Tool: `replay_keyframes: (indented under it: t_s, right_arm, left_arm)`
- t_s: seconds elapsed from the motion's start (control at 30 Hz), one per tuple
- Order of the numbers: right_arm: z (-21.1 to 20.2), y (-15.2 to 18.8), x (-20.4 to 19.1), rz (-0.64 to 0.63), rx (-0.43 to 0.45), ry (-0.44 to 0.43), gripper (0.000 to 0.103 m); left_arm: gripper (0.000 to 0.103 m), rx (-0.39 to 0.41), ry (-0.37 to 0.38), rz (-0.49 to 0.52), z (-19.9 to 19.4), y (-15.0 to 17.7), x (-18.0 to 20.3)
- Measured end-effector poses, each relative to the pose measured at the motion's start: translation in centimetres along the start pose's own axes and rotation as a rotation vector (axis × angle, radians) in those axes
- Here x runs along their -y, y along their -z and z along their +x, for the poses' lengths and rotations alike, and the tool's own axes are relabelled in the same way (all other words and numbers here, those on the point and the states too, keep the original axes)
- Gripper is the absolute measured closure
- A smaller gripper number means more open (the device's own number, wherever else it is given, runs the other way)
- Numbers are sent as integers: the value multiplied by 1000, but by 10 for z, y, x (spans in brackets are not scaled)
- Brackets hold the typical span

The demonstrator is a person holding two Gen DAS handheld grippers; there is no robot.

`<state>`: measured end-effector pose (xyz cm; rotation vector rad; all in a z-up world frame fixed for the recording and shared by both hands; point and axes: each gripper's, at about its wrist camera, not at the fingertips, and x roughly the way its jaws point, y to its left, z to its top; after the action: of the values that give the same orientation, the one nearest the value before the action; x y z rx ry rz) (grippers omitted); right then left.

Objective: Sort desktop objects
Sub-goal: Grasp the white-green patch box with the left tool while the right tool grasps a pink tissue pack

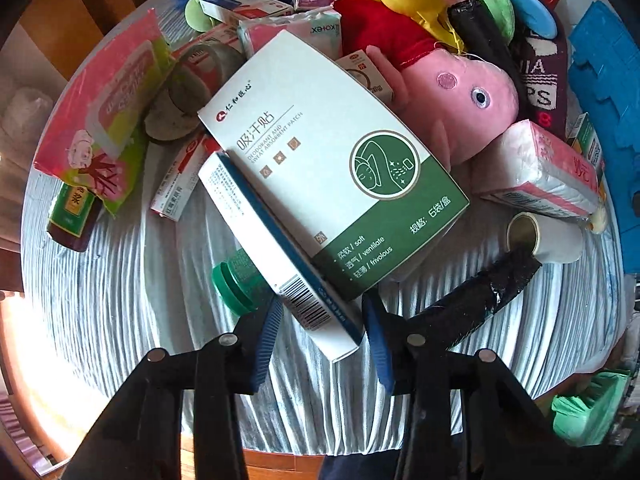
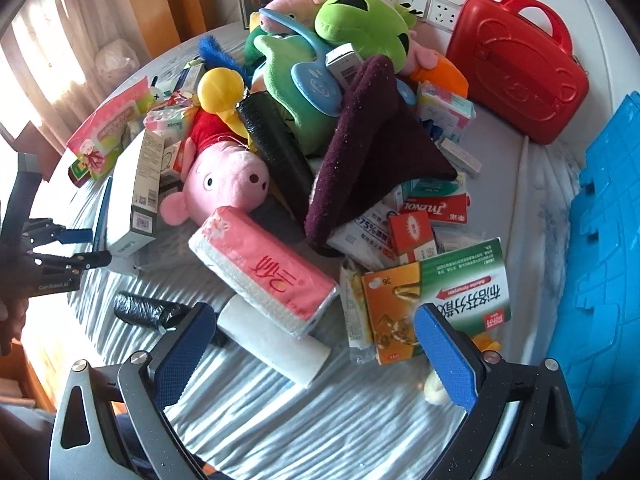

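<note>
Sorting has barely begun, by the look of it: nearly everything sits in one heap on the striped cloth [image 2: 304, 420]. The left gripper [image 1: 324, 336] points steeply down at the near edge of the heap, its blue pads on either side of a white-and-blue box [image 1: 280, 256] standing on its long edge, close against its faces. I judge they are pinching it, though a thin gap on one side can't be ruled out. A larger green-and-white box [image 1: 336, 176] leans on top of that one, so lifting may tip it.

The right gripper [image 2: 316, 348] hangs with its jaws wide apart and nothing between them, above a pink tissue pack [image 2: 264, 272] and a white roll [image 2: 276, 352], with an orange-and-green medicine box [image 2: 436, 296] just beside.

Left to do: the plush pig [image 2: 224, 184], green frog [image 2: 360, 20], purple hat [image 2: 372, 152], small medicine boxes, tissues. The red case [image 2: 516, 68] and blue crate [image 2: 600, 240] stand apart; I can't tell whether either holds anything.
</note>
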<state>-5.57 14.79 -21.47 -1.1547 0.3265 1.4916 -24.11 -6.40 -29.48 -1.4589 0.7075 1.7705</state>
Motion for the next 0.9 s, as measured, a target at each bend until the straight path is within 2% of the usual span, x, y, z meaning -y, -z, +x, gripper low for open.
replay_keyframes:
  t_s: [0.3, 0.43, 0.6, 0.77, 0.83, 0.9]
  right_arm:
    - [29, -3, -9, -7, -63, 15, 2]
    - [48, -12, -25, -44, -90, 17, 2]
    - [81, -22, -47, -98, -138, 38, 2]
    - [113, -30, -59, -121, -184, 34, 2]
    - [125, -32, -61, -116, -213, 34, 5]
    - [135, -33, -61, -98, -243, 31, 18]
  left_arm:
    - [65, -21, 36, 2, 27, -9, 3]
    - [69, -20, 54, -4, 33, -11, 3]
    - [79, -8, 38, -10, 27, -5, -5]
    - [83, -3, 38, -37, 19, 3, -23]
    - [83, -2, 34, -51, 16, 6, -29]
    - [85, 4, 32, -64, 12, 7, -34]
